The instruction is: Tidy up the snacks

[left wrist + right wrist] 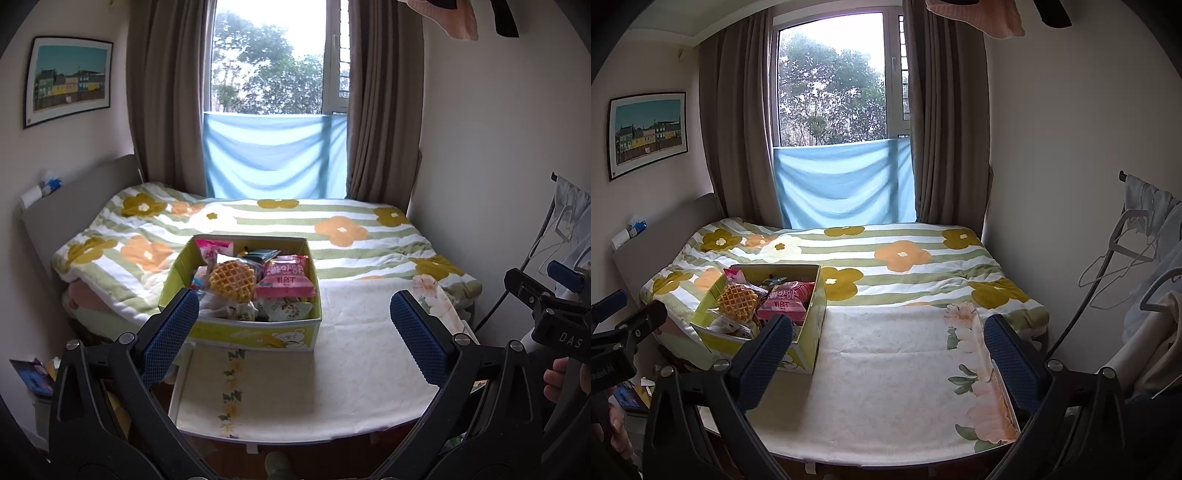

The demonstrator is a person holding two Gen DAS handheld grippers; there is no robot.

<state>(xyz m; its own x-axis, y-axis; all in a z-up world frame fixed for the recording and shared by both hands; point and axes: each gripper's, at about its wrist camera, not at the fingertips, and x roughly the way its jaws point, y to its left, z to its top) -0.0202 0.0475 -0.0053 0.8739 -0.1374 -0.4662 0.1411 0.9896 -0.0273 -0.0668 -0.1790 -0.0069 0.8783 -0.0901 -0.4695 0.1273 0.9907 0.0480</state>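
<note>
Yellow-green cardboard snack box (240, 332) with the waffle packet (232, 282) on top sits on the white-cloth desk (351, 369) straight ahead of my left claw (295, 334), left of my right claw (884, 363), both wide open, empty

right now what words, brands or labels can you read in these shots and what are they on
"DAS" (cut off): on the black body of the right tool, seen from the left wrist view.
"Robot.AI" (start cut off): on the left tool, seen from the right wrist view.
Pink snack packet in the yellow box: large printed characters, not legible to me.
Other packets: too small or blurred.
</note>
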